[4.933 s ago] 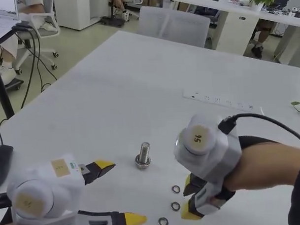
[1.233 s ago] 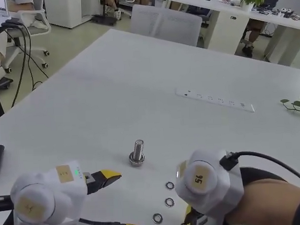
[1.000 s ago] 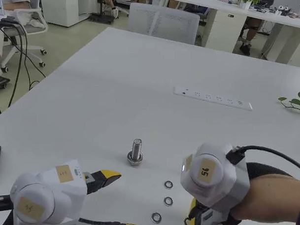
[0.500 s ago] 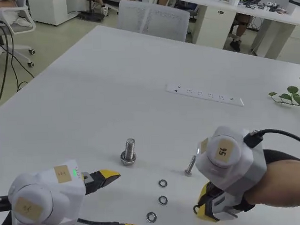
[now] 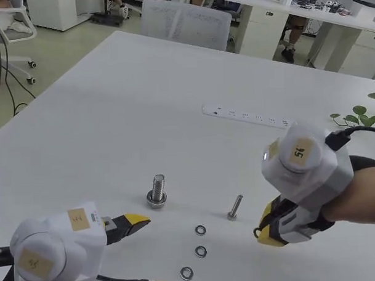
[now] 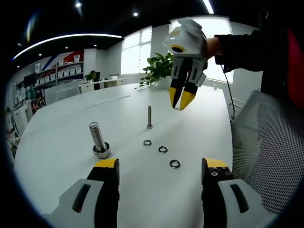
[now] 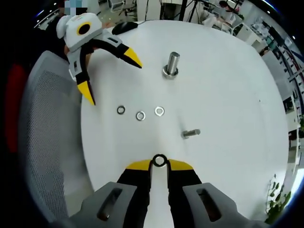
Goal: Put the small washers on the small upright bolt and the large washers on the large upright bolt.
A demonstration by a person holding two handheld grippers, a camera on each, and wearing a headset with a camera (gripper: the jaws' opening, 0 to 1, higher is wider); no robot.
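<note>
The right tool is clenched on a small washer, which sits pinched between its two yellow tips in the right gripper view. In the head view this right tool hangs near the right of the small bolt, and the left gripper view shows the right tool raised clear of the white table.

The small bolt stands upright on its head. To its left, well apart, the large bolt also stands upright on its head. Three loose washers lie flat on the table in a short row, on the near side between the two bolts, apart from each other and from both bolts.

The left tool is released, its jaws spread wide, and it sits at the near left corner of the scene, pointing toward the large bolt and the row of washers. In the left gripper view the left tool frames the three washers between its jaws, with the large bolt ahead on the left and the small bolt farther on.

A white power strip lies farther back on the table.
</note>
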